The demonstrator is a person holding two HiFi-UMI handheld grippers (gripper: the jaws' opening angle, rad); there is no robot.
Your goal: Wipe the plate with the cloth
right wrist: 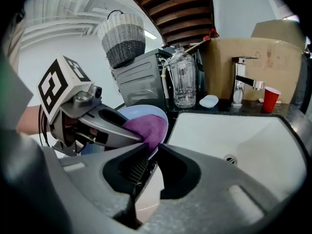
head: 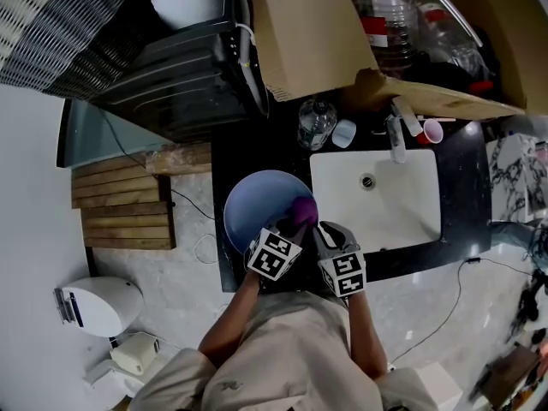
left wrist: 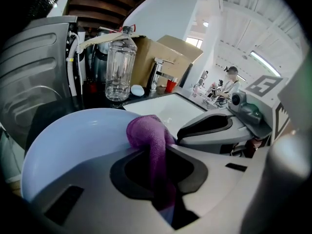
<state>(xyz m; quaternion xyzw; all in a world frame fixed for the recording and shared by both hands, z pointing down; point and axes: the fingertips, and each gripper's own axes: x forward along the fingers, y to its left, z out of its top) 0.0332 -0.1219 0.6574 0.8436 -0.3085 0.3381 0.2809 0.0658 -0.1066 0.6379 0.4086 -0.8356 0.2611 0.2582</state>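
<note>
A pale blue plate [head: 257,202] is held up over the dark counter, left of the sink. A purple cloth [head: 305,208] lies against its right rim. My left gripper [head: 295,227] is shut on the cloth [left wrist: 148,130], which bunches over the plate [left wrist: 73,140] and hangs down between the jaws of that left gripper [left wrist: 156,150]. My right gripper [head: 319,231] is shut on the plate's near rim; in the right gripper view the plate [right wrist: 155,112] runs edge-on into the right gripper [right wrist: 152,147], with the cloth [right wrist: 146,125] and the left gripper [right wrist: 100,123] just beyond.
A white sink [head: 411,221] with a faucet [head: 394,139] lies to the right. Behind stand a clear bottle [head: 315,122], a white lid [head: 344,133], a red cup [head: 433,132], a cardboard box [head: 300,24] and a dark appliance [head: 171,75].
</note>
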